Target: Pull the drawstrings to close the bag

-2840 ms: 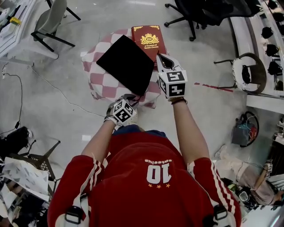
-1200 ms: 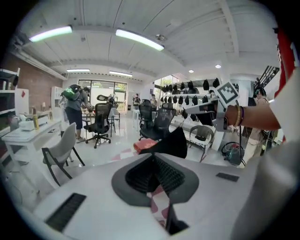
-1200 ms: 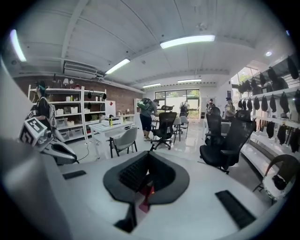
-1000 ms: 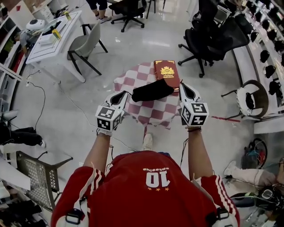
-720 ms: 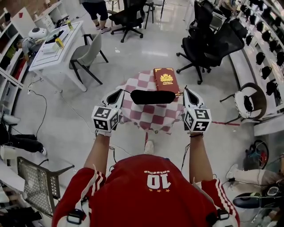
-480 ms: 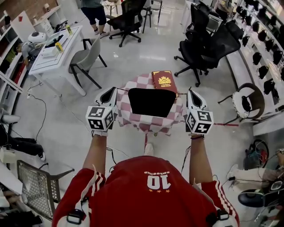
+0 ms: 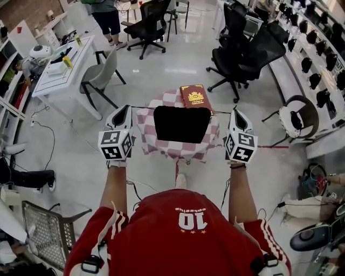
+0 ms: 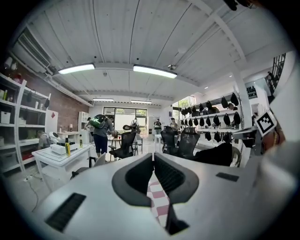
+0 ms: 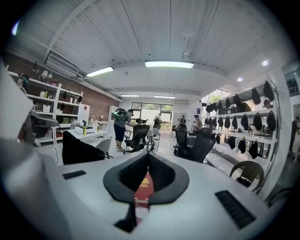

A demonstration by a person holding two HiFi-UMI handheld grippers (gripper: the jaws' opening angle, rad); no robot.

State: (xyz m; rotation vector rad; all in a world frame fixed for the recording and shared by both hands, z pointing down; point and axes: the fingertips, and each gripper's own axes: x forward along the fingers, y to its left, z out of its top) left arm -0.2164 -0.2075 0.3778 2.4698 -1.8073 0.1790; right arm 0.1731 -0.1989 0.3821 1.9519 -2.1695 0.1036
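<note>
A black drawstring bag [image 7: 181, 124] hangs flat in the air between my two grippers, above a small table with a red-and-white checked cloth [image 7: 178, 148]. A thin drawstring [image 7: 143, 107] runs taut from the bag's top left corner to my left gripper [image 7: 125, 108], which is shut on it. Another drawstring [image 7: 220, 112] runs from the top right corner to my right gripper [image 7: 235, 110], also shut. In the left gripper view the shut gripper [image 8: 153, 155] has the bag [image 8: 216, 154] to its right. In the right gripper view the gripper [image 9: 147, 154] has the bag [image 9: 80, 148] to its left.
A red book [image 7: 195, 97] lies on the far side of the checked cloth. Black office chairs [image 7: 237, 51] stand beyond the table, a grey chair [image 7: 102, 73] and a white desk [image 7: 59, 70] to the left. A person [image 7: 107, 16] stands at the back.
The bag has been lifted off the table and now hangs upright. Both grippers have risen and moved apart, drawing the strings taut.
</note>
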